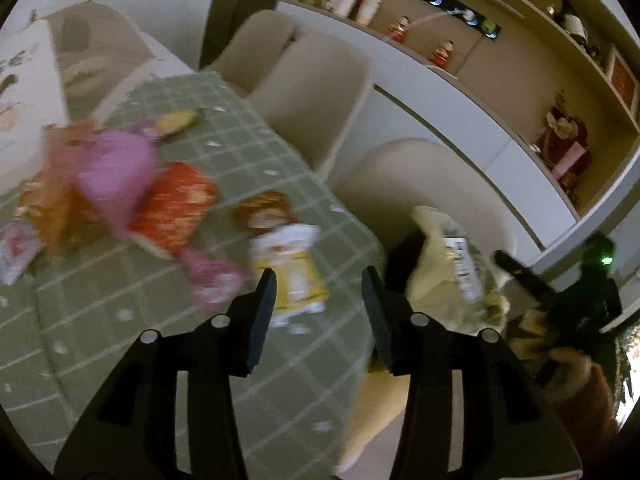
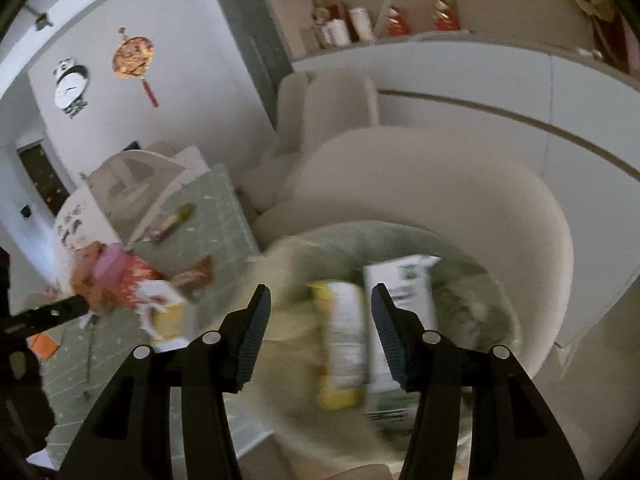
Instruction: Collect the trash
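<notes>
The trash lies in two places. On the green checked cloth of the surface (image 1: pixel 168 320) a blurred heap of wrappers remains: a purple bag (image 1: pixel 116 172) on top of an orange packet (image 1: pixel 52 200), a red packet (image 1: pixel 176 204) beside them, a pink wrapper (image 1: pixel 212 276) nearer the edge, and a white-and-yellow packet (image 1: pixel 288 268) with a red-brown top lying flat close to the surface's corner. Farther back on the cloth lies a yellow wrapper (image 1: pixel 176 122), apart from the heap.

The rest is in a pale yellow-green trash bag (image 2: pixel 472 320) that sits open on the seat of a cream chair (image 2: pixel 460 184) just beside the surface. Inside it, the right wrist view shows a yellow-and-white packet (image 2: pixel 340 340) and a white carton (image 2: pixel 400 312) side by side, both smeared by motion.

The right claw (image 2: pixel 320 332) hangs over the bag's mouth with its jaws apart and nothing between them; the packet and carton lie below, not gripped. The left claw (image 1: pixel 320 320) is over the corner of the surface, its jaws likewise spread and empty, the white-and-yellow packet just beyond its left finger.

In the left wrist view the right claw appears at the far right, past the bag, with a green light on it. More cream chairs (image 1: pixel 312 92) line the surface's far side, and wall shelves (image 1: pixel 520 60) carry jars and ornaments.
</notes>
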Demonstrator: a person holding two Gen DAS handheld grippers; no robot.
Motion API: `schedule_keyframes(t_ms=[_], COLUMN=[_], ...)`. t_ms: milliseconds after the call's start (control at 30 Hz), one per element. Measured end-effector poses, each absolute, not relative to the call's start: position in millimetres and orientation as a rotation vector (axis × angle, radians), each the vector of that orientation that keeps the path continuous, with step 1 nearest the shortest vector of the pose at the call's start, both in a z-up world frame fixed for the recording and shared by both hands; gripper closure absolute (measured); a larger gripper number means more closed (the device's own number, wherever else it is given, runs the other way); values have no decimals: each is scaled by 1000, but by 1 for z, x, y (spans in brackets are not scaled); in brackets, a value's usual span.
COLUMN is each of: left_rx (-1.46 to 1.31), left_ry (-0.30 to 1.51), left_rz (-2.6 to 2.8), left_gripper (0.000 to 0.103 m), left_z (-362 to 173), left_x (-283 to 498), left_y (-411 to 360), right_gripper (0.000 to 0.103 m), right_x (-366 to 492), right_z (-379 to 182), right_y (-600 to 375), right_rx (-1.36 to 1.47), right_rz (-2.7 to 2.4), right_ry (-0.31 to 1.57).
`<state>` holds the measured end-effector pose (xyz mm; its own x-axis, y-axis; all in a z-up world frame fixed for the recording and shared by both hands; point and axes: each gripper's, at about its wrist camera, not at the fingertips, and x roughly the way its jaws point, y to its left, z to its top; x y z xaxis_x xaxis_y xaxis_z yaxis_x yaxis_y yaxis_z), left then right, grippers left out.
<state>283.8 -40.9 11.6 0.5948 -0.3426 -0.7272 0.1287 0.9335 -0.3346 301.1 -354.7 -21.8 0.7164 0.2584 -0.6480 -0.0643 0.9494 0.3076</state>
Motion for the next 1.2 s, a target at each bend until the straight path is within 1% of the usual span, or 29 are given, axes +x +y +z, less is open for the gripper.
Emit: schedule_keyframes(t_ms=[133, 233, 367, 533, 667, 933, 1133, 1200], left_rx=[-297, -341, -354, -387, -357, -265, -171, -187], left_ry=[894, 911, 898, 875, 853, 800, 867, 908], left_rz=[-197, -123, -52, 2, -9, -84, -157, -159], left_gripper=[59, 59, 55, 55, 55, 55, 55, 55], left_z=[-3, -16, -27, -34, -40, -51, -73, -84], left_x=[267, 252, 234, 228, 236, 290, 336, 345], left_y=[24, 75, 134, 193, 225, 268, 268, 268], right_gripper=[54, 54, 55, 55, 55, 55, 55, 55], right_x=[293, 291, 292, 287, 286, 266, 252, 252], right_z=[-1, 8, 5, 1, -5, -20, -31, -33], right_y=[-301, -261, -215, -166, -127, -86, -84, -88], right_rx=[182, 137, 116, 75, -8, -11, -27, 7], right_rz=[231, 244, 285, 282, 206, 213, 195, 203], right_ry=[730, 755, 789, 799, 825, 877, 912, 919])
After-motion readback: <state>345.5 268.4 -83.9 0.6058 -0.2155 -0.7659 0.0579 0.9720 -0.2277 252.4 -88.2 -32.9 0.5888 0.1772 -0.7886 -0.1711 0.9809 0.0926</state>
